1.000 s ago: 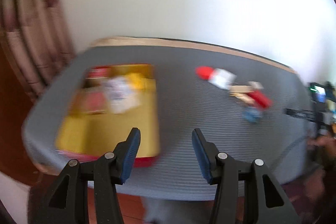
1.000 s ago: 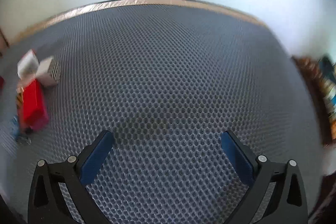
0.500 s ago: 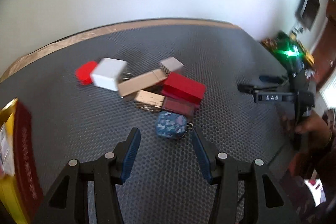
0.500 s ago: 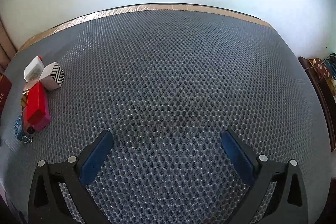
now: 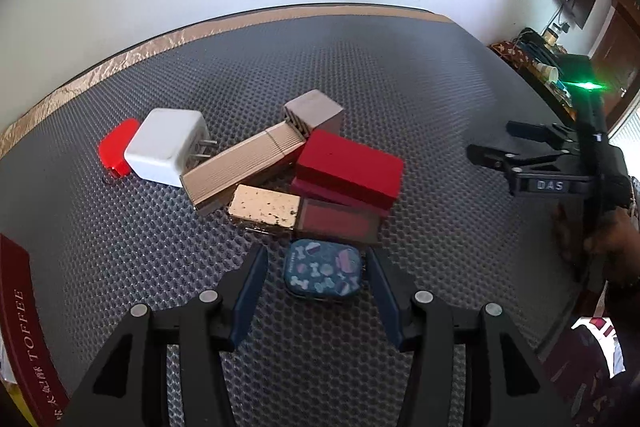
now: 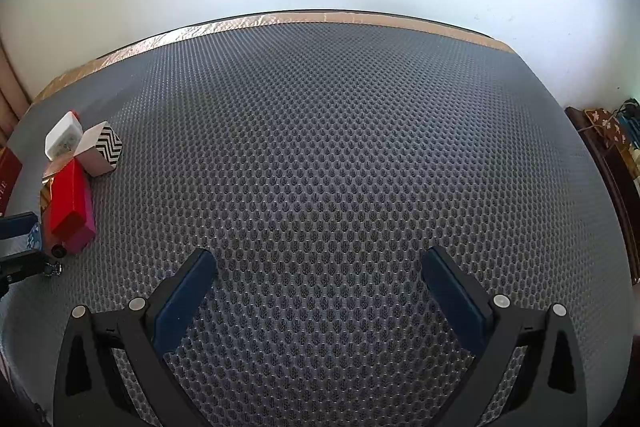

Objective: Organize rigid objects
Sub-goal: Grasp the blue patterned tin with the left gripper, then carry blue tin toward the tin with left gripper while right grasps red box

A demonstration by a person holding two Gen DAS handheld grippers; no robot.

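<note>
On the mat (image 5: 400,67) a cluster of small things lay together. The patterned case (image 5: 323,273) sat nearest, between the left gripper's (image 5: 316,281) parted fingers without touching them. At its twelve o'clock lay a flat box (image 5: 304,215), with another box (image 5: 352,167) stacked on it. At ten o'clock stretched a long ribbed box (image 5: 240,167), the charger (image 5: 166,147) just beyond its near end. The right gripper (image 5: 496,143) hung at two o'clock, well apart.
</note>
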